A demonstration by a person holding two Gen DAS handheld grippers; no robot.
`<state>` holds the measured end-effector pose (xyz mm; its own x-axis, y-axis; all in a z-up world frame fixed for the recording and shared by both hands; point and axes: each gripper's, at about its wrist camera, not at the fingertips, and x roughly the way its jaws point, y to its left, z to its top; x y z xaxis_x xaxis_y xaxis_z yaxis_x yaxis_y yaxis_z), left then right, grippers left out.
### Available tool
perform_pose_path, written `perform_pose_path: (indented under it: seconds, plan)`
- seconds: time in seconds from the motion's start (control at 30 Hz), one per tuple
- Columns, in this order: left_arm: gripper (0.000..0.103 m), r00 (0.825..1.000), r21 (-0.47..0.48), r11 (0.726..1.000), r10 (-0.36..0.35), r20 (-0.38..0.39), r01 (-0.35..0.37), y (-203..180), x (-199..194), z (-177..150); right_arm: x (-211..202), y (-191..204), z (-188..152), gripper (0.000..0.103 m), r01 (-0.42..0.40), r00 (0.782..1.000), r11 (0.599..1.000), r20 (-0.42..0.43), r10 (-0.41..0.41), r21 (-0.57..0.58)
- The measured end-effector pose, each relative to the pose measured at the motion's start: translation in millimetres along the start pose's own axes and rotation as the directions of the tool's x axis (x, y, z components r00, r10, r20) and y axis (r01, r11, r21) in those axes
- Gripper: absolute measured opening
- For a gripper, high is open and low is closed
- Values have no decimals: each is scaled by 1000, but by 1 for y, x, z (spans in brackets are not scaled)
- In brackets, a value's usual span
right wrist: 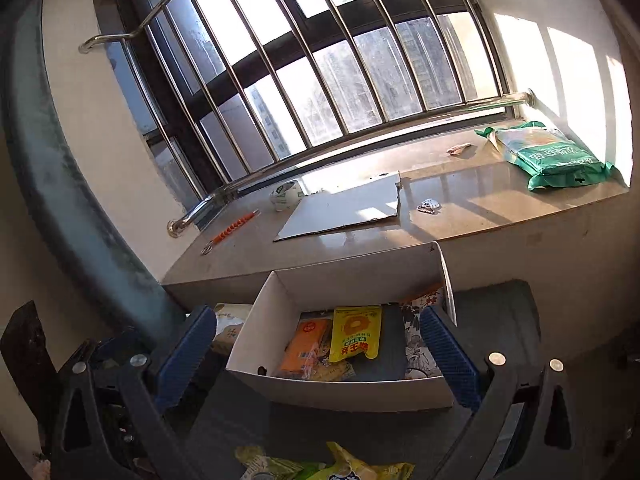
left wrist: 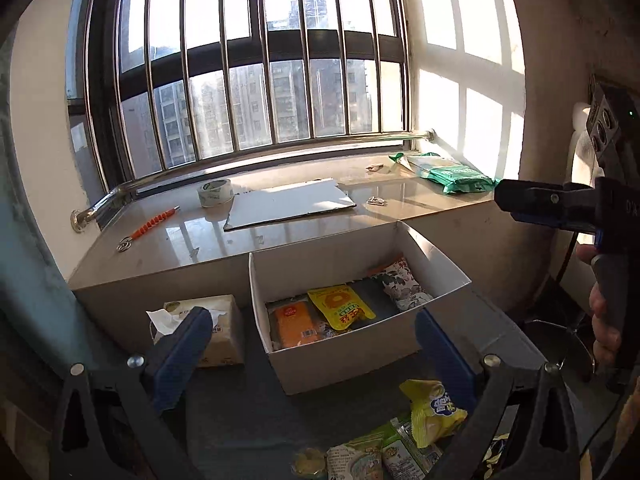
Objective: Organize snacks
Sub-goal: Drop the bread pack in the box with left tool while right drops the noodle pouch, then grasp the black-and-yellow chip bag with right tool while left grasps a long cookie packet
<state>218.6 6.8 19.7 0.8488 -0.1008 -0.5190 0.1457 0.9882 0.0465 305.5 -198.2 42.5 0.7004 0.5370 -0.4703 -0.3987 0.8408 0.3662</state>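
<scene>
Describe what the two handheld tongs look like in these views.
Both tongs, left and right, have black angular frames with round silver bolts and blue finger pads textured in a fine grid. Seen from the left wrist view, the right unit has a black body with a small green light.

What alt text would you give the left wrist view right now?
The open left claw hovers empty before a white cardboard box holding orange, yellow and floral snack packets, with loose snack bags lying nearer the camera. Behind, a stone windowsill carries a tape roll, and the right claw enters at right.
</scene>
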Motion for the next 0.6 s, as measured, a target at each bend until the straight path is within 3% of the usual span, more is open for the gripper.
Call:
perform_pose_path:
  seconds: [0.1, 0.17, 0.3, 0.4, 0.5, 0.6]
  plan:
    - [103, 1000, 17, 999, -29, 3, 28, -13, -39, -22, -47, 24, -29, 103, 41, 999, 995, 40, -38, -92]
    - [103, 998, 40, 998, -51, -28, 53, -24, -57, -38, -73, 34, -49, 103, 26, 999, 992, 38, -22, -125]
    - [103, 995, 20, 995, -98, -32, 98, -44, -91, -72, -111, 43, -95, 103, 8, 1000, 992, 25, -5, -125]
    - [103, 992, -21, 992, -128, -15, 127, -52, -114, -99, -136, 45, -134, 103, 71, 997, 990, 48, -65, -121]
    - [103, 983, -43, 982, -183, -4, 182, -57, -129, -120, -150, 41, -175, 103, 87, 995, 991, 49, -82, -99]
    - [103, 984, -59, 982, -181, 8, 181, -57, -135, -132, -146, 30, -208, 103, 110, 994, 992, 0, -110, -66]
